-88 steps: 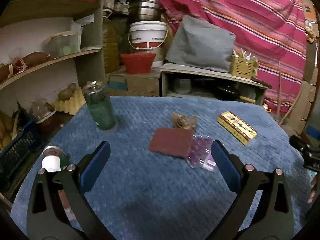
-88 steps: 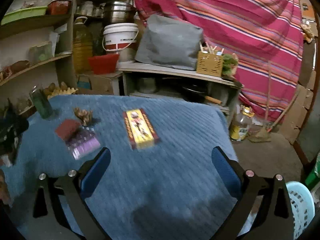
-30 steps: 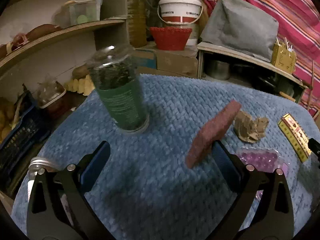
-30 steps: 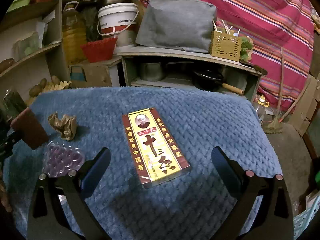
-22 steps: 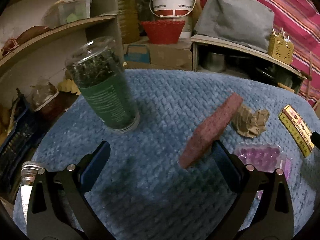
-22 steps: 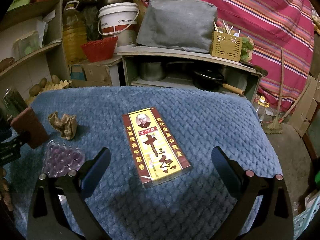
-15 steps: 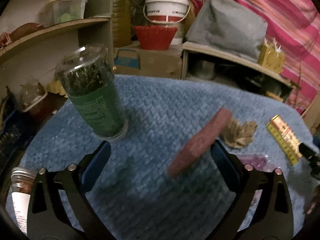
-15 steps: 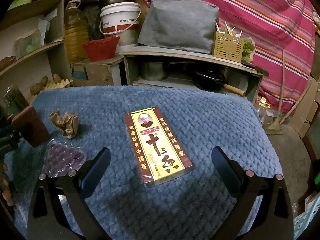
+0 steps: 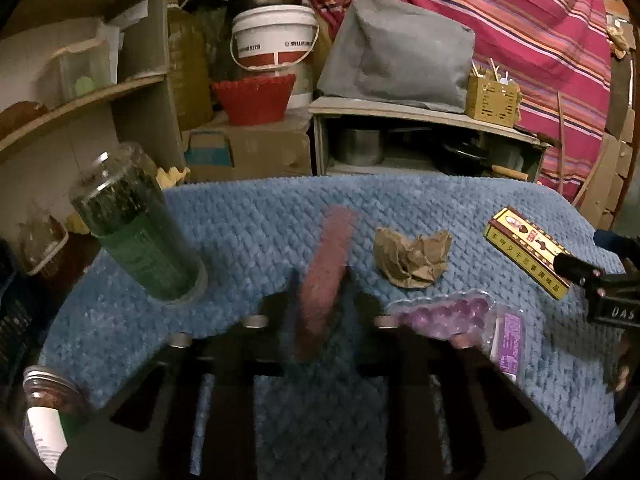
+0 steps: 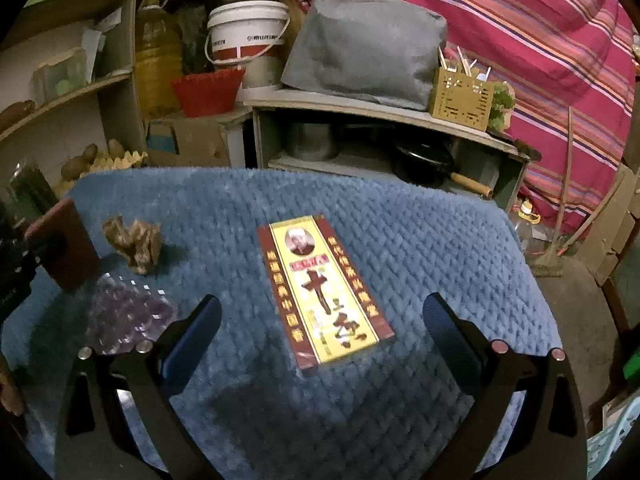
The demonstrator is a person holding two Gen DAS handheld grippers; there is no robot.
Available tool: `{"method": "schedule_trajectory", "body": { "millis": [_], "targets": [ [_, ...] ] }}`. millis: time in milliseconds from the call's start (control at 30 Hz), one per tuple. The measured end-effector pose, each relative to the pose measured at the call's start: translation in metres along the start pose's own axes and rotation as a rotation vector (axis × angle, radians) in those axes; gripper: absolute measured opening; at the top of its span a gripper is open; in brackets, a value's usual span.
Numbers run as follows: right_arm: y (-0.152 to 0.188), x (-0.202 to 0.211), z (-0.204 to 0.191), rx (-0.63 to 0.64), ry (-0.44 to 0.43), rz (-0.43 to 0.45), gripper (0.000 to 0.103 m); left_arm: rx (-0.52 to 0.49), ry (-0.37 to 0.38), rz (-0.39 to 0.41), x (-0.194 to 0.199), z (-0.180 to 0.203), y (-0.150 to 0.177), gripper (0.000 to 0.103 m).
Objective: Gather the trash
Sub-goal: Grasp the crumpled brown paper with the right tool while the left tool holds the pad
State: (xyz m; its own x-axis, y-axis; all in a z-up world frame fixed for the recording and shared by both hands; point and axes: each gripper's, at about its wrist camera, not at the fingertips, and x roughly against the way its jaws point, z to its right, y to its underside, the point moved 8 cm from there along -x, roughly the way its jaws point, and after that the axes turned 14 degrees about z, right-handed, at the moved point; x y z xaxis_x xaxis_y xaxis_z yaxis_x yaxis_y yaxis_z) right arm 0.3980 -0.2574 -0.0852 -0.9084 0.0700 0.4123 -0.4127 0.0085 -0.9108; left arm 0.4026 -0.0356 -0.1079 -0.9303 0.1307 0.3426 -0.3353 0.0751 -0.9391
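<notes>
**Left hand-held gripper clamped on the red pad**

The red pad (image 9: 326, 276) stands on edge between the fingers of the left hand-held gripper (image 9: 322, 292), which is clenched on its lower part — the pad is blurred in the left wrist view. In the right wrist view the same pad (image 10: 66, 242) shows at the far left, lifted off the blue surface (image 10: 420, 240) and tilted, with the black gripper body on it.

Just right of the pad lies a crumpled brown paper (image 9: 412, 258) on the surface. Nearer the camera, a clear blister tray (image 9: 444, 316) with purple bumps lies flat, a purple label at its right end. Farther right lies a yellow box (image 9: 528, 258) with red borders and Chinese print.

The right hand-held gripper (image 10: 322, 330) hangs released, fingers wide apart — the yellow box (image 10: 322, 292) lies flat on the surface between them, with clear gaps on both sides.

Left of the pad stands a jar (image 9: 136, 228) with dark green contents, tilted by the lens. A small capped bottle (image 9: 46, 408) sits at the lower left edge. Behind the surface are shelves, a white bucket (image 9: 274, 42) and a striped pink cloth (image 9: 520, 20).
</notes>
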Motion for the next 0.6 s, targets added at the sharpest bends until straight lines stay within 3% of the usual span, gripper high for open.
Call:
{"method": "schedule_trajectory", "body": {
  "millis": [233, 333, 433, 600],
  "targets": [
    [-0.023, 0.007, -0.043, 0.036, -0.066, 0.016, 0.099, 0.042, -0.053, 0.016, 0.028, -0.027, -0.013, 0.012],
    [-0.025, 0.001, -0.069, 0.051, -0.108, 0.011, 0.098, -0.002, -0.086, 0.029, 0.049, -0.037, -0.018, 0.012],
    [-0.020, -0.012, -0.096, 0.075, -0.141, -0.027, 0.098, -0.021, -0.110, 0.030, 0.064, -0.049, -0.017, 0.012],
    [-0.010, -0.028, -0.130, 0.118, -0.162, -0.077, 0.098, 0.035, -0.116, 0.019, 0.076, -0.082, -0.012, 0.012]
  ]
}}
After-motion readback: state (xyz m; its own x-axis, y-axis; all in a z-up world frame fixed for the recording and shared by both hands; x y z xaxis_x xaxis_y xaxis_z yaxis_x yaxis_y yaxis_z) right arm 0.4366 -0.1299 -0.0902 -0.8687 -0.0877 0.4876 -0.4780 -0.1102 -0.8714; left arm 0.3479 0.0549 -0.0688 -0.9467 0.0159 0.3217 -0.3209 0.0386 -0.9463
